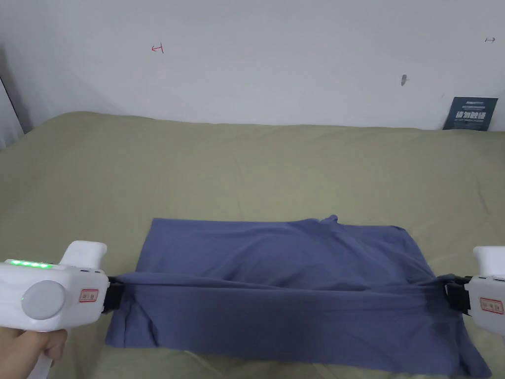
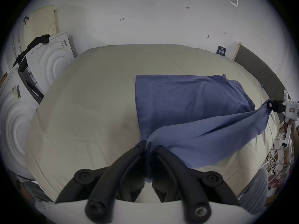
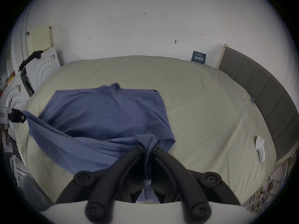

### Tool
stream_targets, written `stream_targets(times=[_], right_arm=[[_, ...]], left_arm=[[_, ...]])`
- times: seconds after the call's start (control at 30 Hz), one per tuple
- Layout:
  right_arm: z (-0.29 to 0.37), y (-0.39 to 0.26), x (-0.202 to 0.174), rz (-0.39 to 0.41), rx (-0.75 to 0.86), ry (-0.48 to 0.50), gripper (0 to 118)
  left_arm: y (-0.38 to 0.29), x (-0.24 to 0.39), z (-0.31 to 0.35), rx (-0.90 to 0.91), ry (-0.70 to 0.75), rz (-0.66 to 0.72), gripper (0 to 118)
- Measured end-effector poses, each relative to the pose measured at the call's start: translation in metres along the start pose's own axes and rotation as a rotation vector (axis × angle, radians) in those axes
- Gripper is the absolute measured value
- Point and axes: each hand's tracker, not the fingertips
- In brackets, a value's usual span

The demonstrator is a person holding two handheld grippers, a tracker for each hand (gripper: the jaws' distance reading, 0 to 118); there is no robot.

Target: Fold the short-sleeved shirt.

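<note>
Two tools on job, one at each side of blue shirt [image 1: 276, 276]. Far left: hand [image 1: 27, 348] gripped white handle; left tool [image 1: 114, 296] clenched on shirt's left edge, both jaws pressing cloth. Centre: shirt lay on olive-green bed [image 1: 246, 163], far half flat, near edge lifted and pulled taut in straight ridge between tools. Right: right tool [image 1: 454, 294] clenched on bunched right edge, cloth pinched between jaws. Far right, right gripper view: white sock [image 3: 260, 148] on bed, well apart from shirt.
</note>
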Motion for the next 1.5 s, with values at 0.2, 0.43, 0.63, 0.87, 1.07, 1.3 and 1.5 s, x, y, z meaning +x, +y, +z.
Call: stream_targets(times=[0.2, 0.43, 0.63, 0.87, 1.07, 1.3, 1.5], right_arm=[[-0.050, 0.004, 0.003, -0.027, -0.072, -0.014, 8], [-0.052, -0.015, 0.017, -0.114, -0.030, -0.056, 113], [-0.006, -0.050, 0.013, -0.063, -0.031, -0.057, 105], [0.045, -0.087, -0.001, -0.164, -0.030, 0.021, 2], [0.027, -0.103, 0.013, -0.119, 0.049, -0.055, 2], [0.028, -0.102, 0.005, -0.114, 0.024, -0.041, 2], [0.020, -0.099, -0.003, -0.100, -0.011, -0.036, 2]], left_arm=[[0.013, 0.008, -0.045, -0.056, 0.005, 0.010, 5], [0.007, 0.007, -0.056, -0.027, 0.051, 0.062, 118], [-0.031, 0.004, -0.008, 0.068, 0.083, 0.085, 109], [-0.074, 0.014, 0.010, 0.046, 0.025, 0.162, 0], [-0.071, 0.020, 0.011, 0.085, 0.064, 0.135, 42], [-0.053, 0.021, -0.017, 0.050, 0.120, 0.130, 118], [-0.054, 0.020, -0.046, -0.039, 0.122, 0.114, 56]])
